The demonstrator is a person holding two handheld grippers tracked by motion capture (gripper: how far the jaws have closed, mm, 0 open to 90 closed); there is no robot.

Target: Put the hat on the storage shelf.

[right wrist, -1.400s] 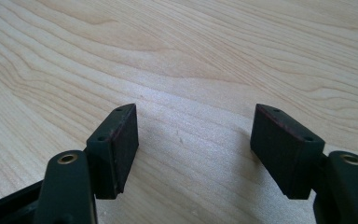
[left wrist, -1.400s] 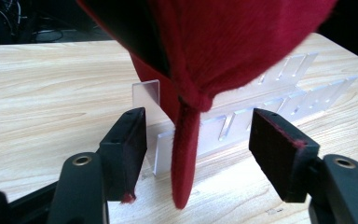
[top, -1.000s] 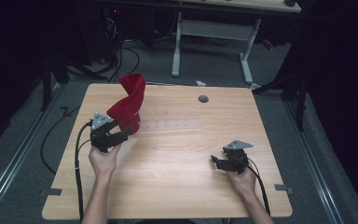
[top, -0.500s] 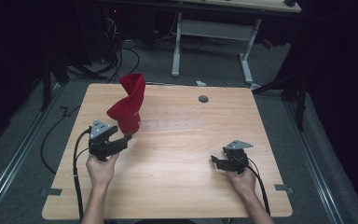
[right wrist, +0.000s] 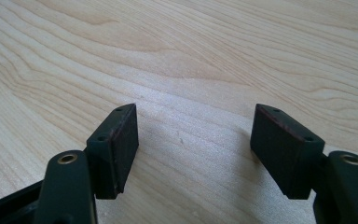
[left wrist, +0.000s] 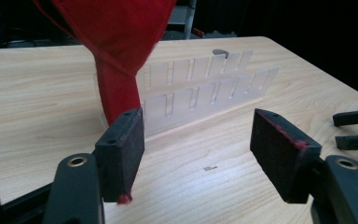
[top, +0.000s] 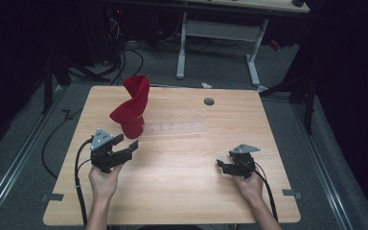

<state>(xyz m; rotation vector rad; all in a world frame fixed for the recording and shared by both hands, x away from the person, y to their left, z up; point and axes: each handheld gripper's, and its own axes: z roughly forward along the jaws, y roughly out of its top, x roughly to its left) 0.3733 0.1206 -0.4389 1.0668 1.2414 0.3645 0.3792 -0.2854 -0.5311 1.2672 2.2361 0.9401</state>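
Note:
A red cloth (top: 132, 108) stands twisted and upright over the left end of a clear slotted rack (top: 177, 128) on the wooden table (top: 182, 191). My left gripper (top: 126, 143) hovers just in front of the cloth, open, with nothing between its pads. In the left gripper view the cloth (left wrist: 116, 56) hangs over the rack (left wrist: 200, 88), beyond the open jaws of that gripper (left wrist: 196, 154); a red thread clings to the left pad. My right gripper (top: 223, 165) rests open near the table's right front, with bare wood showing between its jaws in the right gripper view (right wrist: 193, 149).
A grey round grommet (top: 209, 101) sits at the back of the table. Behind the table stands another desk with white legs (top: 220, 43). Cables (top: 57, 134) run across the floor at the left. The right gripper's jaw tips (left wrist: 354, 128) show at the right edge of the left gripper view.
My left gripper has drawn back from the red cloth toward the person, jaws still apart. The cloth stays on the rack. The right gripper has not moved.

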